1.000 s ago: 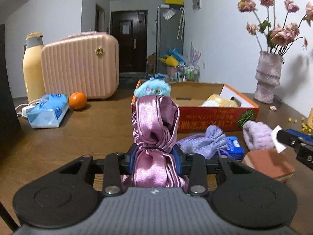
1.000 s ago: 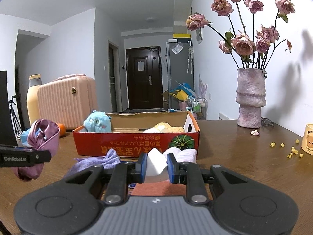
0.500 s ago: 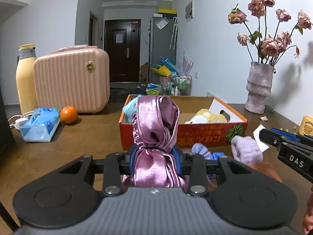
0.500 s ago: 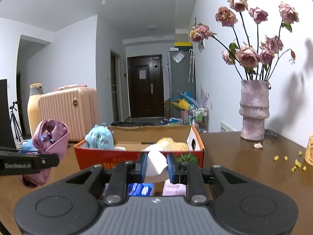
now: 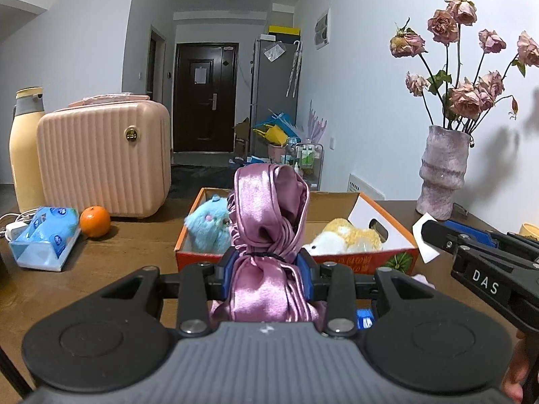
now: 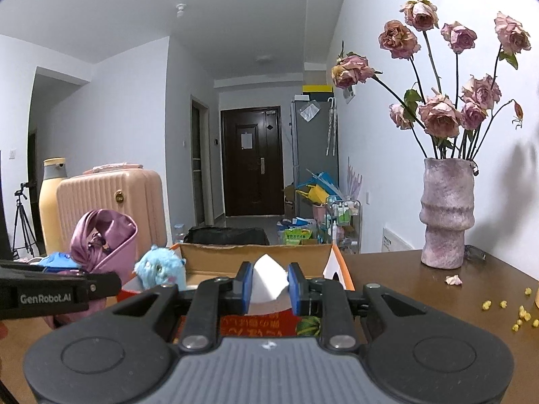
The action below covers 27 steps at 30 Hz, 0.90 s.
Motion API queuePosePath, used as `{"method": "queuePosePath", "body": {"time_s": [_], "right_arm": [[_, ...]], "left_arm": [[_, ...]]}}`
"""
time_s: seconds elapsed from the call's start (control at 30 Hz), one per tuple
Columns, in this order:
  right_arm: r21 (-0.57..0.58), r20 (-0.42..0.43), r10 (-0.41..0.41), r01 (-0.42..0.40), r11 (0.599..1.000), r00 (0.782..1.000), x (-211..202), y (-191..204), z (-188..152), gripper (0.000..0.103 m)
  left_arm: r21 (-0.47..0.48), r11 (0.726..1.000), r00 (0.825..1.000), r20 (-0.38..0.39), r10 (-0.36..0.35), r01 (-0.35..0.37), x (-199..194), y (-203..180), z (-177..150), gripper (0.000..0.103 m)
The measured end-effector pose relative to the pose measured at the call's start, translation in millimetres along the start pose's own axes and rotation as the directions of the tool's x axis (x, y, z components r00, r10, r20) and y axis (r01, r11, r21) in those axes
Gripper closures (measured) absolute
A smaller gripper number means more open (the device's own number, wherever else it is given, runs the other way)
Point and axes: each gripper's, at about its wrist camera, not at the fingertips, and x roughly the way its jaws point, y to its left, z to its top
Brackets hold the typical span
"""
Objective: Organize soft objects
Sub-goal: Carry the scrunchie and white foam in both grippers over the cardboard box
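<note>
Left wrist view: left gripper (image 5: 267, 267) clamped on a purple satin pouch (image 5: 269, 232), which stands upright between the pads, long axis vertical, top flopping toward the box (image 5: 296, 259). The box lies straight ahead and a bit below, open side up; blue plush (image 5: 210, 224) at its left end, yellow plush (image 5: 347, 237) toward the right. The pouch blocks the middle of the box, so free space there can't be judged. Right gripper (image 5: 427, 234) pokes in from the right edge, level with the box's right corner, a white piece at its tip.

Right wrist view: right gripper (image 6: 267, 286) pinched on a white soft thing (image 6: 269, 282), pointed end up; what it is can't be told. Box (image 6: 256, 259) directly ahead, just past the tips and lower. Left gripper (image 6: 101, 284) with the pouch (image 6: 104, 242) sits at the box's left end, beside the blue plush (image 6: 160, 266).

Judgement: both loads sit about equally close to the box; each needs a short push forward over the rim, then release.
</note>
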Motion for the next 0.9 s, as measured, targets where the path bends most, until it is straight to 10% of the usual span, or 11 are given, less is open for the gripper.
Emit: {"method": "queuePosePath", "body": {"time_s": [0.9], "right_arm": [[-0.039, -0.049, 0.010, -0.011, 0.999, 0.999, 105.0, -20.5, 43.2, 0.081]], "left_arm": [[-0.014, 1.000, 1.000, -0.002, 0.004, -0.004, 88.8, -11.0, 35.0, 0.066]]}}
